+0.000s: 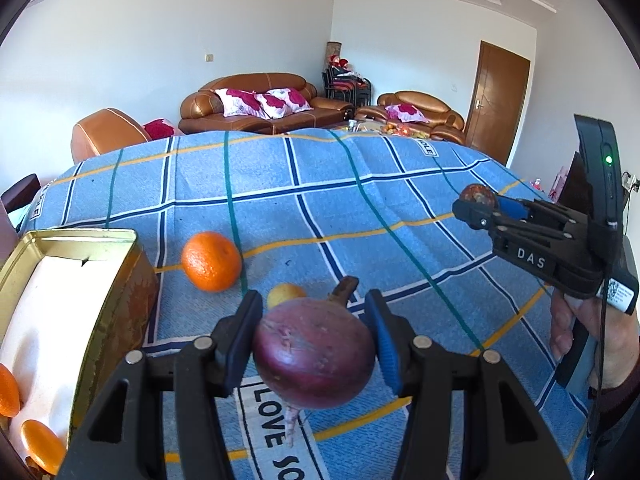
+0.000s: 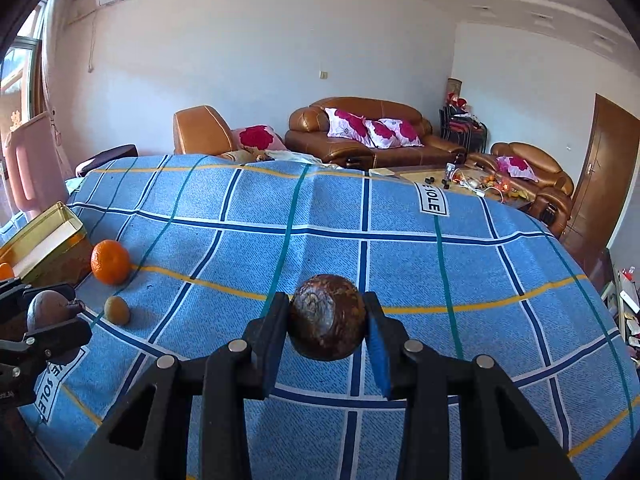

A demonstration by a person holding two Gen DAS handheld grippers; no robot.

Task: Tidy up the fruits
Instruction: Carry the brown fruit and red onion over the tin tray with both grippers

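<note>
Fruits are split between my two grippers and the surface. My left gripper [image 1: 314,334] has its jaws clamped on a purple, onion-shaped fruit [image 1: 314,354] at the bottom centre of the left wrist view, lifted above the blue checked cloth [image 1: 320,200]. My right gripper [image 2: 326,328] has its jaws closed on a dark brown round fruit [image 2: 327,317], low in the centre of the right wrist view, also held off the cloth. A tangerine [image 1: 211,262] and a small yellowish fruit [image 1: 286,294] lie on the cloth left of centre, near each other. At the lower left stands a gold tin box [image 1: 96,312] with more orange fruit [image 1: 8,390] inside.
</note>
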